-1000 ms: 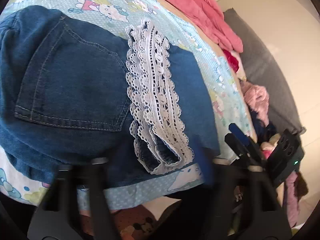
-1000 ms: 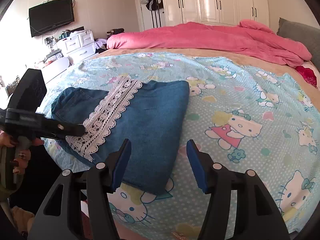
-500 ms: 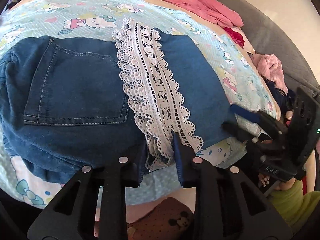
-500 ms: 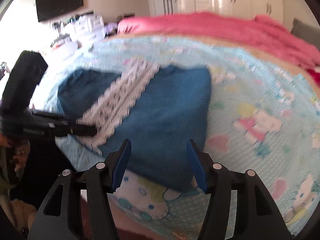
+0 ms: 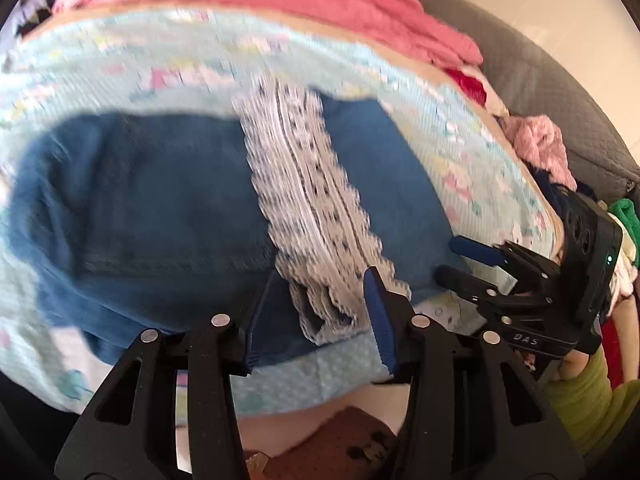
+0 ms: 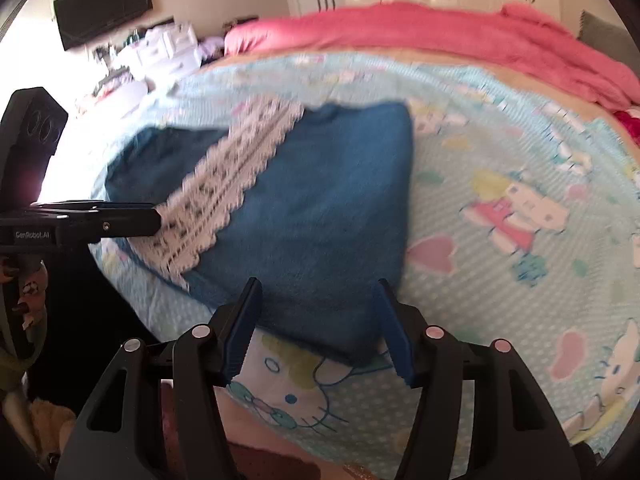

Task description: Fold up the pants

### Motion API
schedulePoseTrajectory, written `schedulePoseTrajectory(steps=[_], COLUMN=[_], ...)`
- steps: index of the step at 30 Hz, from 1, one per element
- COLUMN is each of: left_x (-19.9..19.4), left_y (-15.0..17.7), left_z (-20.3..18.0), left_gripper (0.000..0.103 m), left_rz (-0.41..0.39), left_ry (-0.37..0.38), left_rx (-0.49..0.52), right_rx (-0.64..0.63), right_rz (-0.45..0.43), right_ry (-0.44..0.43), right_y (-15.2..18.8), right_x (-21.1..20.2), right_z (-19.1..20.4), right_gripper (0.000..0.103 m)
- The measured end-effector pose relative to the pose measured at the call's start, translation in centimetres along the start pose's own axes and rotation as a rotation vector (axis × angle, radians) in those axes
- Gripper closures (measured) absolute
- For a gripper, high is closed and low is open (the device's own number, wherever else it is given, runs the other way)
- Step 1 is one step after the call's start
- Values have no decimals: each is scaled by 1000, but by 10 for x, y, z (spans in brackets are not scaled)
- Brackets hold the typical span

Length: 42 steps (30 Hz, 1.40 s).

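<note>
From the left wrist view, the left gripper (image 5: 320, 308) comes in low from 6 o'clock, its jaws released and spread either side of the near end of the white lace trim (image 5: 308, 200). The trim runs across the folded denim pants (image 5: 132, 208), which lie on the cartoon-print sheet of the bed (image 5: 472, 160). At 3 o'clock the right gripper (image 5: 460, 258) reaches in sideways, blue fingertips apart at the pants' right edge; its black body reads "DAS" (a green light glows beside it). The whole picture is motion-blurred, so seams are hard to make out.

From the right wrist view, the right gripper (image 6: 318, 328) is likewise released, its fingers bracketing the near corner of the pants (image 6: 320, 208). The left gripper (image 6: 154, 218) enters from 9 o'clock, marked "GenRobot.AI", its tip at the lace trim (image 6: 224, 184); seen edge-on, its jaw gap is hidden. A pink blanket (image 6: 440, 32) lies at 12 o'clock.
</note>
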<state>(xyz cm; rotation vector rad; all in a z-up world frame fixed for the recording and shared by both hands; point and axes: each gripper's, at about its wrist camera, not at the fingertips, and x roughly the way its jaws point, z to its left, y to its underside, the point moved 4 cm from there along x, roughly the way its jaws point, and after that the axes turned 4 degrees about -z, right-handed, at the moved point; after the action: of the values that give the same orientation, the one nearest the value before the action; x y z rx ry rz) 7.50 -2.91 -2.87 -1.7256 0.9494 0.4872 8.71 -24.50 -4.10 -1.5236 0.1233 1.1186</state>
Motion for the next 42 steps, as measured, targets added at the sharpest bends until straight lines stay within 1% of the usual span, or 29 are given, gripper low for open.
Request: schedulePoseTrajectory(steps=[1, 4, 6, 8, 11, 13, 15, 17, 21, 24, 25, 28, 30, 32, 35, 42], left_x=[-5, -14, -13, -6, 6, 16, 29, 38, 39, 39, 39, 40, 40, 40, 41, 40], left_y=[-3, -10, -11, -10, -6, -1, 5, 11, 11, 12, 12, 11, 11, 11, 12, 16], left_z=[0, -6, -15, -27, -44, -51, -50, -44, -42, -41, -41, -40, -40, -40, -39, -39], left_gripper=[67, 67, 67, 67, 67, 67, 67, 67, 67, 67, 67, 67, 67, 67, 67, 66], left_rz=[-25, -74, -82, -70, -50, -32, 8, 45, 46, 44, 44, 45, 45, 45, 45, 42], left_ry=[-10, -20, -20, -1, 17, 22, 12, 9, 24, 30, 31, 34, 36, 39, 42, 39], left_rx=[9, 51, 93, 132, 176, 206, 215, 202, 187, 186, 183, 182, 182, 181, 181, 184], right_rx=[5, 42, 64, 82, 104, 88, 56, 30, -24, -41, -46, -33, -19, 2, 34, -9], right_rz=[-36, -103, -110, -118, -123, -124, -125, -112, -86, -44, -18, 81, 160, 213, 202, 144], right_ry=[11, 33, 46, 64, 50, 44, 51, 53, 55, 39, 29, 43, 86, 114, 94, 108], right_y=[-4, -13, -20, -27, -40, -50, -62, -73, -100, -119, -125, -133, -132, -126, -127, -127], right_x=[-6, -18, -19, -19, -18, -16, -11, -3, 22, 49, 62, 99, 124, 142, 149, 152], right_z=[-2, -12, -20, -26, -30, -27, -24, -21, -13, -11, -11, -17, -27, -39, -44, -42], right_gripper=[32, 32, 32, 32, 32, 32, 32, 32, 32, 32, 32, 32, 32, 32, 32, 31])
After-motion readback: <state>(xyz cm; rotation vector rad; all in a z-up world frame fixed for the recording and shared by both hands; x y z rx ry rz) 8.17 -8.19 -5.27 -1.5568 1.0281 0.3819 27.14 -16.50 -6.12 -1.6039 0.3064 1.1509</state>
